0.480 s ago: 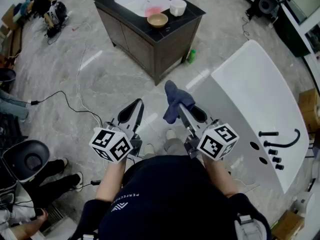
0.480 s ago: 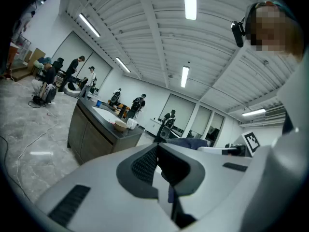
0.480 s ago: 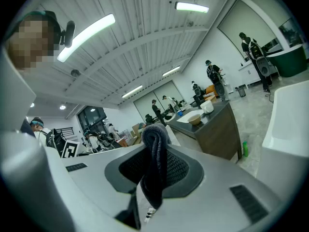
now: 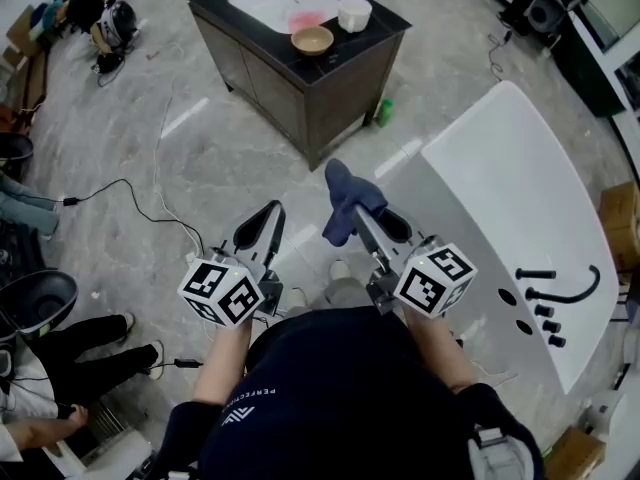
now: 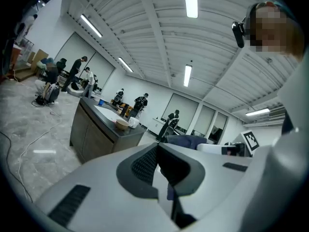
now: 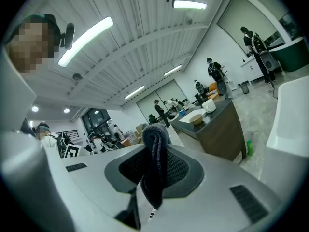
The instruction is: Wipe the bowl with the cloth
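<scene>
1. Head view: I see the round tan bowl (image 4: 313, 39) on the dark cabinet (image 4: 383, 36), well apart from both grippers. A bunched blue cloth (image 4: 345, 200) sits at the tip of the right gripper (image 4: 360, 220).
2. Left gripper view: the left gripper (image 5: 159, 151) has its jaws pressed together, with nothing between the ribbed pads.
3. Right gripper view: the jaws pinch the knitted, folded cloth, which droops over them.

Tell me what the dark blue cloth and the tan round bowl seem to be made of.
The dark blue cloth looks like soft, matte knitted fabric: ribbed texture, limp folds. The tan round bowl, small here, could be wood or ceramic: smooth, even colour.
</scene>
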Motion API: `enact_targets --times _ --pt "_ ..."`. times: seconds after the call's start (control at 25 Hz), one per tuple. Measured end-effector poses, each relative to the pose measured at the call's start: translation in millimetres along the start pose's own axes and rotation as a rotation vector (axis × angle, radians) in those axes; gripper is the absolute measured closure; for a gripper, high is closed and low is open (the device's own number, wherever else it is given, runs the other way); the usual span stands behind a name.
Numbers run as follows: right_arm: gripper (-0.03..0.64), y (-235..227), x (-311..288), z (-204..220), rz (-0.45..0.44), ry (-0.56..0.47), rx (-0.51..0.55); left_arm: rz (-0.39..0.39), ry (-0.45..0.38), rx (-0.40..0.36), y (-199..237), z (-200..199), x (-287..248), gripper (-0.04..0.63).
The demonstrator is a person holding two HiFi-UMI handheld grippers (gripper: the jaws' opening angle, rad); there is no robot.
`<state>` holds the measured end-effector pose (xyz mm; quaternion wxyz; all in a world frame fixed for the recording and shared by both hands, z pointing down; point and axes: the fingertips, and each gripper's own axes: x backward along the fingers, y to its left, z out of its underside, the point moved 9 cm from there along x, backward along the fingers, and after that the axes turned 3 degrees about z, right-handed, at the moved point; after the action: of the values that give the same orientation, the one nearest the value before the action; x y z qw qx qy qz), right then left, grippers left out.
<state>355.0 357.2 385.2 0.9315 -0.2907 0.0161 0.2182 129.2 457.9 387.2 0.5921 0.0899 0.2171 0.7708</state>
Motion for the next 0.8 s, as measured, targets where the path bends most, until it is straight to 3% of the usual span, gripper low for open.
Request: enact_targets --times 0.36,0.6,0.8 --pt "0.528 -45.3 -3.3 -25.6 -0.025 -0.004 -0.045 0.044 0.007 -0.036 -13.4 0.9 -44.5 0.595" --pt "0.528 -87.1 -7.8 -45.8 -0.039 0.016 -0.049 -0.008 0.025 -0.026 -16.2 8.1 -85.1 0.595" --pt "0.528 -110.0 -22.5 -55.2 -0.037 0.029 -0.059 -0.001 0.028 -0.064 -11.5 4.7 -106.6 0.595"
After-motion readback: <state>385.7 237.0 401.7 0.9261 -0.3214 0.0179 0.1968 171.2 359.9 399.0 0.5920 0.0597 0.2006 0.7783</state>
